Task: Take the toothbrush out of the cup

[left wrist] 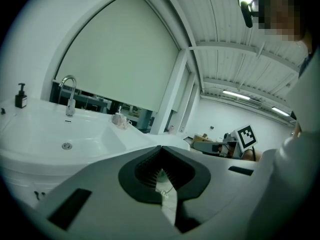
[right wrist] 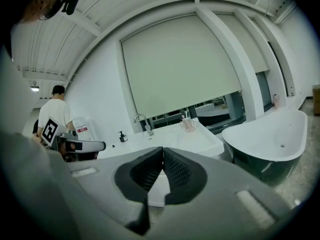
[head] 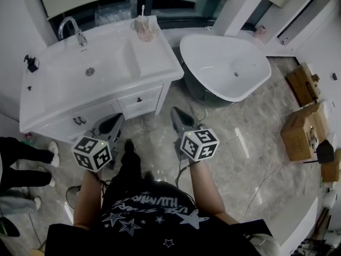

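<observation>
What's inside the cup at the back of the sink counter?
A toothbrush stands in the cup, its top sticking up above the rim. The cup is small and far off, so the brush's lower end and anything else inside cannot be made out.

So the white vanity surface (head: 154, 57) with its sunken basin is what everything's set on. A clear pinkish cup (head: 144, 30) is parked at the back right, a curved chrome tap (head: 72, 28) is mounted at the back left, and a small black pump bottle (head: 32, 63) is stood by the left edge. Down on the grey marbled floor (head: 250, 137), a white oval bathtub (head: 226, 68) and brown cardboard boxes (head: 303, 129) are placed.
</observation>
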Available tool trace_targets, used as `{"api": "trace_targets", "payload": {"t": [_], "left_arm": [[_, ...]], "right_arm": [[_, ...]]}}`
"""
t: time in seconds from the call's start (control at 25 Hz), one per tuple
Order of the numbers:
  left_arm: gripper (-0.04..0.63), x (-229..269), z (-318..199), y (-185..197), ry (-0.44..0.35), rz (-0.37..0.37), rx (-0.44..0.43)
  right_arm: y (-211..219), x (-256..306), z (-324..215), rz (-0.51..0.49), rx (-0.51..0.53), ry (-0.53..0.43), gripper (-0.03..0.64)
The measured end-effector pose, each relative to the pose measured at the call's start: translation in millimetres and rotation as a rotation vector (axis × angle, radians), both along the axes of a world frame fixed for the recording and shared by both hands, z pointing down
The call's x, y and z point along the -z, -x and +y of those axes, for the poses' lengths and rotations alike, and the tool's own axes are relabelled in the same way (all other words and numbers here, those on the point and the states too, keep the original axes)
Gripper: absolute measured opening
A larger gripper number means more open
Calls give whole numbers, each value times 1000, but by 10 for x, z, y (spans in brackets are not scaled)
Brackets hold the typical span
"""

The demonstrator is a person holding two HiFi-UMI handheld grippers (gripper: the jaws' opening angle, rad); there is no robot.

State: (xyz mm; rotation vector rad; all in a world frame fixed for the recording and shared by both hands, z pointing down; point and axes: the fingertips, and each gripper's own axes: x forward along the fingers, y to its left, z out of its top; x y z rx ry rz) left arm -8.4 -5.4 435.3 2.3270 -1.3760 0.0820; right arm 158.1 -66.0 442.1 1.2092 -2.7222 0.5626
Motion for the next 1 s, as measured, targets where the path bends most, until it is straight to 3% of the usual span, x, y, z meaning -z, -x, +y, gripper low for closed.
{"api": "trace_targets", "payload": {"t": [0.52,0.76,1.0], "left_arm": [[8,-44,-1553,743,-3,0,-60],[8,-72,-2017,1013,17,10,-92],[8,-98,-2339,1191,9,46,-113]], "right_arm": [[746,20,-1510,51,-21,-2,0],[1055,45,-1939,75,-20,4,0],[1159,1,-2243,60,-97,11,0]]}}
